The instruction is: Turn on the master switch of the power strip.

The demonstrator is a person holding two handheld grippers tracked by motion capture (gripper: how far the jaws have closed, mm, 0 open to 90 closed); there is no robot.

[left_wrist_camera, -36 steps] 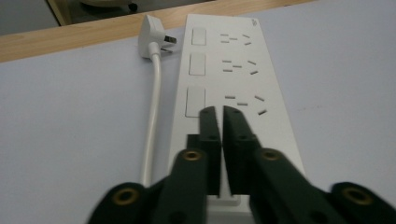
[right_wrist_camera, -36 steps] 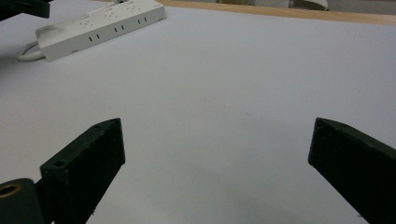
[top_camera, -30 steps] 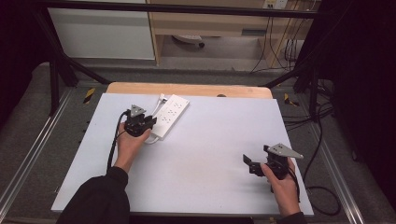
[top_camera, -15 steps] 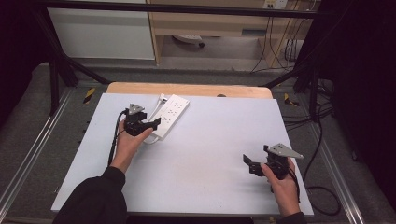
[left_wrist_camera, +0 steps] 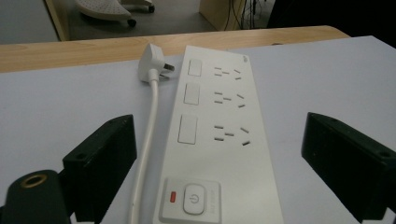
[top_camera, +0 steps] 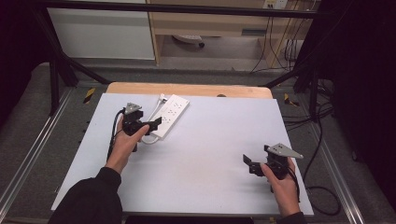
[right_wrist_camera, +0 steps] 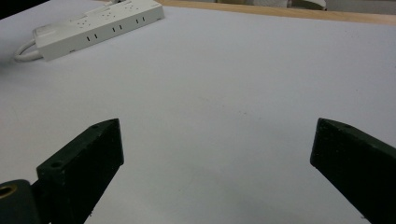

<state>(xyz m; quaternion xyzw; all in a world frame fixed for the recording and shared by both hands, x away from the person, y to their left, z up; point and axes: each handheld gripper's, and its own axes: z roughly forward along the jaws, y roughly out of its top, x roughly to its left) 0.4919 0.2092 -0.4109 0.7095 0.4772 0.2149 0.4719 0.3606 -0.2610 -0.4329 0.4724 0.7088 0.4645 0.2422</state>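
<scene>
A white power strip (top_camera: 171, 114) lies at the back left of the white table top (top_camera: 210, 140), with its white cable (left_wrist_camera: 150, 126) and plug (left_wrist_camera: 152, 63) beside it. My left gripper (top_camera: 150, 126) hovers at the strip's near end, open. In the left gripper view its jaws stand wide on either side of the power strip (left_wrist_camera: 219, 130), close to the switch (left_wrist_camera: 193, 203), and touch nothing. At the front right my right gripper (top_camera: 250, 164) is open with nothing between its jaws. From the right gripper (right_wrist_camera: 219, 130) view, the power strip (right_wrist_camera: 93, 25) lies far off.
A wooden table edge (top_camera: 187, 88) runs along the back of the white top. Black frame bars (top_camera: 56, 70) and loose cables (top_camera: 322, 140) flank the table on the floor. A cabinet (top_camera: 210, 23) stands behind.
The left hand and its gripper have shifted only slightly at the near end of the power strip. The right gripper has stayed where it was.
</scene>
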